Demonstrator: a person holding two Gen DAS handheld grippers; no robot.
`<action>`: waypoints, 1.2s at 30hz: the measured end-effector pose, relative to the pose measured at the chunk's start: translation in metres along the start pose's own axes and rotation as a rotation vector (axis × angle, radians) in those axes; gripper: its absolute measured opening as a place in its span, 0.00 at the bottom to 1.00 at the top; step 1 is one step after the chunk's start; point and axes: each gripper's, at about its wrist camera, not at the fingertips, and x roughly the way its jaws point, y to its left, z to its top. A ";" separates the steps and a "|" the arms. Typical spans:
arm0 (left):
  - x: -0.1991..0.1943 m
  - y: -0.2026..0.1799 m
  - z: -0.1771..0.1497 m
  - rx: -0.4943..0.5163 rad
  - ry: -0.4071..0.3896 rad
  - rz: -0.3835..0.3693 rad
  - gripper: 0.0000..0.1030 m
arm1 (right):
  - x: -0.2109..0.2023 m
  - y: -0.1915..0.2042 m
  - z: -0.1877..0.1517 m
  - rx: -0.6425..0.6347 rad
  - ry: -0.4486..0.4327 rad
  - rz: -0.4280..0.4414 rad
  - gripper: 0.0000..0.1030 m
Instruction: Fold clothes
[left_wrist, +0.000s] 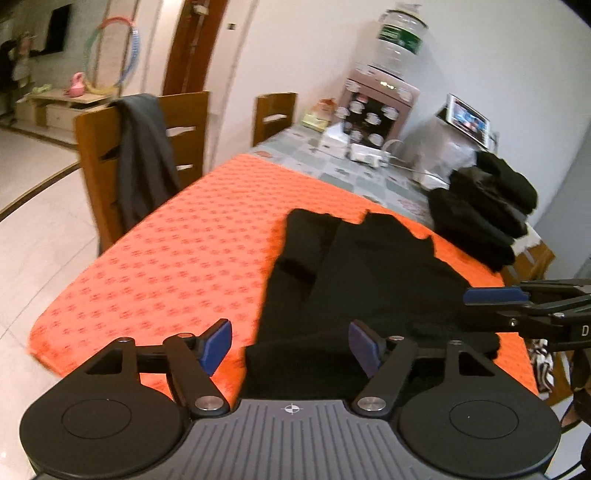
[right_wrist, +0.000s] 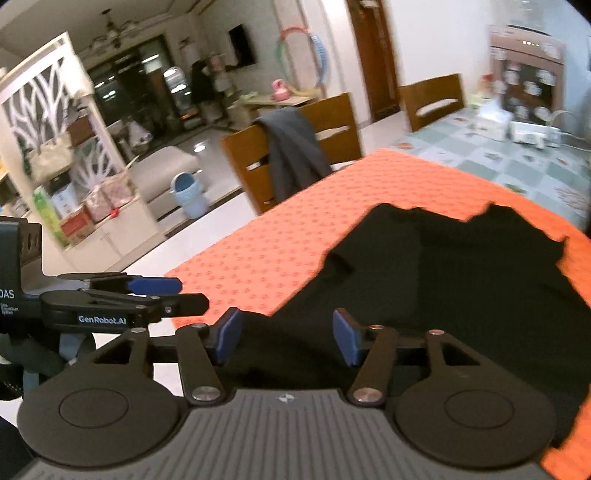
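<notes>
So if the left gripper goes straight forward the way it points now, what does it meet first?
Most likely the black garment on the orange cloth; the left gripper has open jaws above its near edge, though depth is unclear.

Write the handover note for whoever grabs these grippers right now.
Left gripper: jaws open, empty, above the near hem of the black garment.
Right gripper: jaws open, empty, over the same near edge, beside the left one.
The garment lies spread on the orange cloth, partly folded along its left side.
Pile of folded black clothes sits at the table's far right.
Left: grasp the near edge and finish folding, then stack it.
</notes>
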 end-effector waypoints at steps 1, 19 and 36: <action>0.004 -0.007 0.002 0.012 0.004 -0.015 0.75 | -0.007 -0.009 -0.003 0.012 -0.005 -0.016 0.61; 0.094 -0.163 0.038 0.214 0.060 -0.237 0.82 | -0.095 -0.150 -0.070 0.186 -0.078 -0.230 0.63; 0.205 -0.228 0.014 0.456 0.303 -0.478 0.74 | -0.085 -0.185 -0.148 0.495 -0.059 -0.503 0.63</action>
